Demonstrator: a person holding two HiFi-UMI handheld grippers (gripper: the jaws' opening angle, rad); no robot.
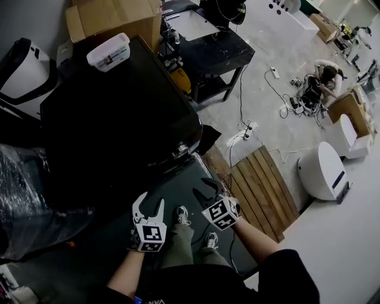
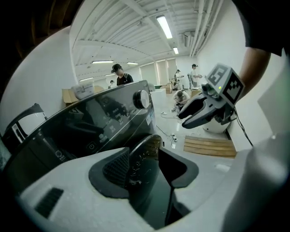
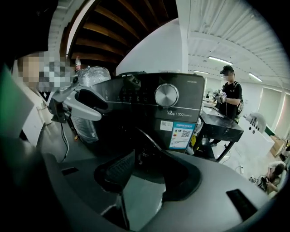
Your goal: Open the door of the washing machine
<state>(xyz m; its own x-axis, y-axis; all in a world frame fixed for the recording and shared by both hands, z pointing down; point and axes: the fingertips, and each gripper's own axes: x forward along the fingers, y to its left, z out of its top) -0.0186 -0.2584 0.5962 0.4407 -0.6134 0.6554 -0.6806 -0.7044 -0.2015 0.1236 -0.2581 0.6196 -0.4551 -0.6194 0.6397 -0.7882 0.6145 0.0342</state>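
Observation:
The black washing machine [image 1: 119,113] stands in front of me, seen from above in the head view. Its control panel with a round knob [image 3: 166,95] and a label sticker [image 3: 181,131] shows in the right gripper view. The round dark door [image 2: 146,147] bulges from the front, below the panel. My left gripper [image 1: 150,205] and right gripper [image 1: 205,190] hang side by side before the machine's front, apart from it. Both are open with nothing between their pads. The left gripper [image 2: 144,156] points at the door's rim. The right gripper [image 3: 147,158] points at the door [image 3: 145,140] too.
A white tub [image 1: 108,51] sits on the machine's top, with a cardboard box [image 1: 113,18] behind. A plastic-wrapped bundle [image 1: 24,202] lies left, a black table [image 1: 217,56] behind right. A wooden pallet [image 1: 261,190], floor cables [image 1: 246,127] and a white appliance [image 1: 323,172] lie right. A person [image 1: 323,74] crouches far off.

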